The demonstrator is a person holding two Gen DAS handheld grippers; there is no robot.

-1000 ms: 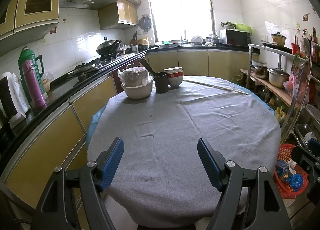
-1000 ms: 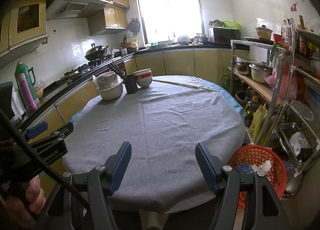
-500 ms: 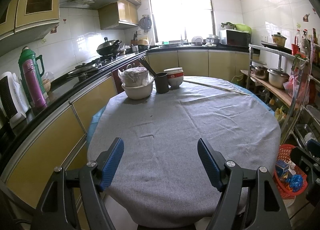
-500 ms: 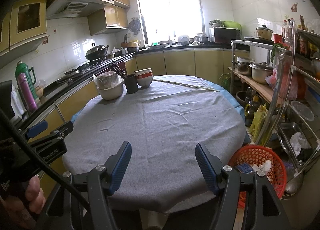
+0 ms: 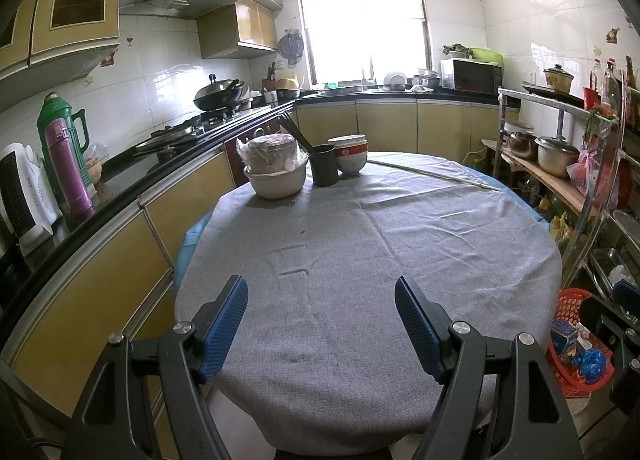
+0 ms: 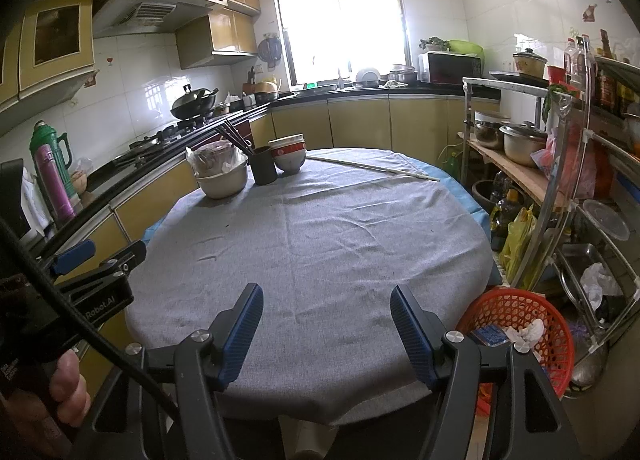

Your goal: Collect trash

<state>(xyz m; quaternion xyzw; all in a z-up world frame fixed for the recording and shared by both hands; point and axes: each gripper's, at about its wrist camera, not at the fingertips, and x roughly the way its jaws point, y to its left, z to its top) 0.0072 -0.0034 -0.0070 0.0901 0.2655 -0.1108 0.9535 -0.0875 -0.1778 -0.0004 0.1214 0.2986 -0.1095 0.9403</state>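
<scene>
Over the near edge of the round grey-clothed table (image 5: 360,260), your left gripper (image 5: 320,324) and right gripper (image 6: 326,330) hang wide apart, holding nothing.
Right of your right gripper, the red plastic mesh basket (image 6: 520,312) holds crumpled white paper (image 6: 530,330).

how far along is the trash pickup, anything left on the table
Looks nearly finished. Done: the red basket beside the table already holds a carton and crumpled paper. In hand: nothing; the left gripper and right gripper both hover open and empty. Left: no loose trash shows on the cloth, only bowls and a dark cup at the far edge.
</scene>
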